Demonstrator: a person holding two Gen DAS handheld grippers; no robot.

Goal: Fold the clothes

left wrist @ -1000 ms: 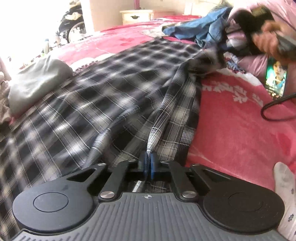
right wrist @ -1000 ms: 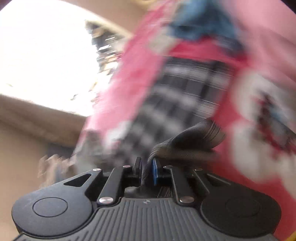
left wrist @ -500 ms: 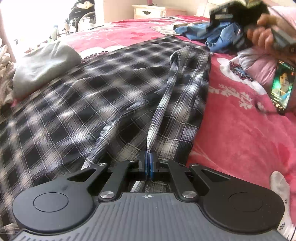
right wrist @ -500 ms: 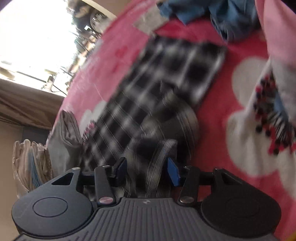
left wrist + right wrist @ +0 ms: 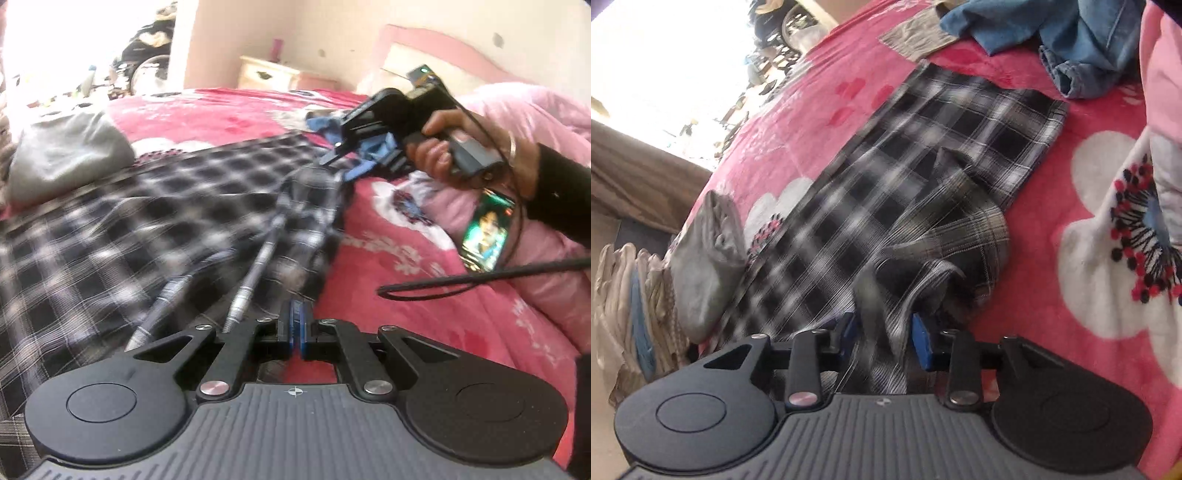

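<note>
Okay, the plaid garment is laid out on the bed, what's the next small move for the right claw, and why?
Probably finish closing the right claw on the bunched fold of the plaid garment. Its jaws are closing with cloth between the pads, not yet pinched. The left claw looks shut at the garment's near edge, so a second grip would let both hands carry the fold.

The left camera sits just behind the left tongs point(image 5: 295, 328) and looks along them, low and slanting down, close over the checked cloth point(image 5: 129, 236) on the bed point(image 5: 406, 266). Far ahead of these tongs it sees the right tongs point(image 5: 332, 155) in a hand point(image 5: 461, 147). The right camera sits behind the right tongs point(image 5: 884, 332) and looks down more steeply, very near the same cloth point(image 5: 886, 192). Both views share the checked cloth, the grey bundle point(image 5: 66, 147) point(image 5: 705, 266) to the left of the tongs, and the blue clothes point(image 5: 1052, 33) beyond them.
</note>
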